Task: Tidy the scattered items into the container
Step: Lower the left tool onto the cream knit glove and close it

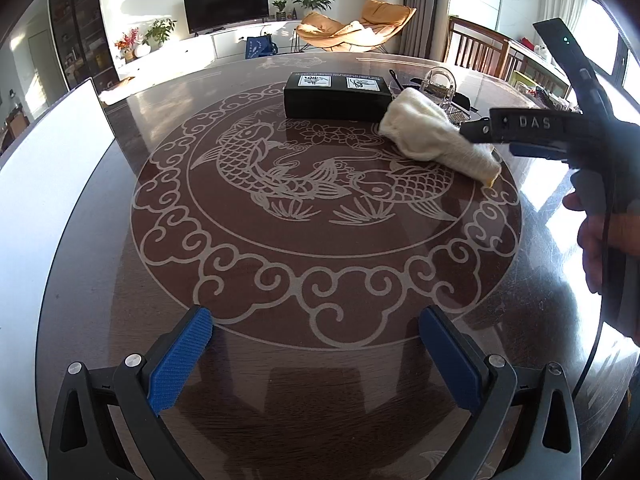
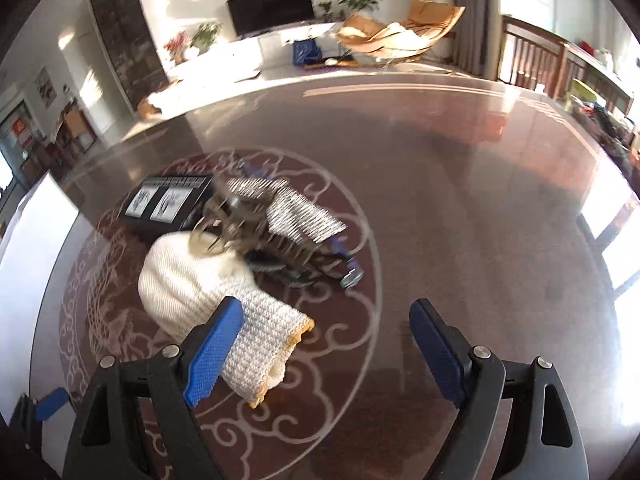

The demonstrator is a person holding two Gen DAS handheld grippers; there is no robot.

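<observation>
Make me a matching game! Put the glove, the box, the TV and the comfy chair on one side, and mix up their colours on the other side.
Things:
1. knitted glove
2. box
3. TV
4. lounge chair

Colours:
A. tan-orange
B. cream white with a yellow cuff edge
C. black with two white picture labels on top
D. dark, blank screen

Pairs: 1-B, 2-C, 3-D, 4-A
</observation>
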